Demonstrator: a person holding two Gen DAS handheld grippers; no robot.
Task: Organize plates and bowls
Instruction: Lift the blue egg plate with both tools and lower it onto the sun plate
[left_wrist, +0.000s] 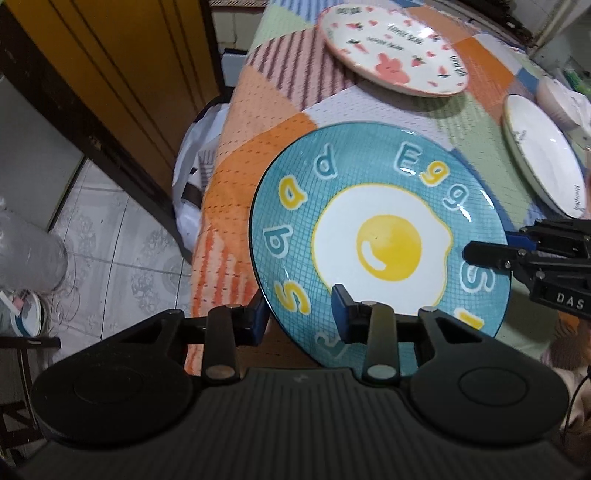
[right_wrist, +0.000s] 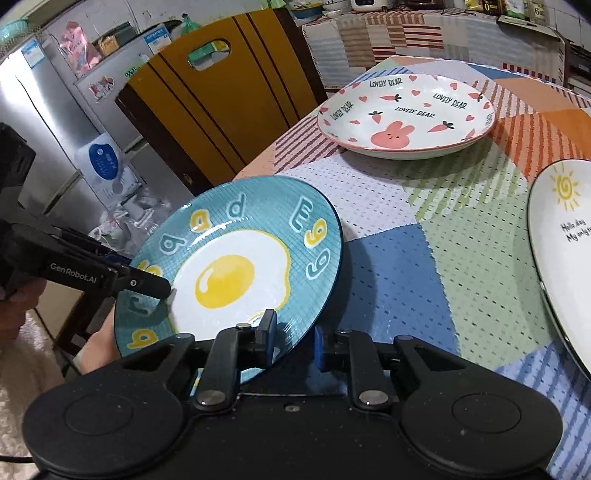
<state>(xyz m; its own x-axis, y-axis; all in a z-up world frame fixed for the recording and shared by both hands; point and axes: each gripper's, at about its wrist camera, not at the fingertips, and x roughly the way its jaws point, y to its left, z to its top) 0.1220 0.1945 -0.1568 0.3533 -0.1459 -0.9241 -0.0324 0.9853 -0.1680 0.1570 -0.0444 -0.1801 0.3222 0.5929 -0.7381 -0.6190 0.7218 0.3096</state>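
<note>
A teal plate with a fried-egg picture (left_wrist: 384, 243) is held tilted above the table's near-left corner; it also shows in the right wrist view (right_wrist: 236, 273). My left gripper (left_wrist: 299, 314) is shut on its rim, one finger under and one on top. My right gripper (right_wrist: 293, 338) is shut on the opposite rim and also shows in the left wrist view (left_wrist: 491, 254). A white plate with a pink rabbit (right_wrist: 406, 114) lies farther back on the table. A white plate with a sun (right_wrist: 561, 251) lies at the right.
The table wears a patchwork cloth (right_wrist: 424, 221). A yellow-brown chair back (right_wrist: 221, 103) stands at the table's left side. A white bowl (left_wrist: 561, 99) sits at the far right. A plastic bag (left_wrist: 192, 177) and tiled floor (left_wrist: 110, 236) lie left of the table.
</note>
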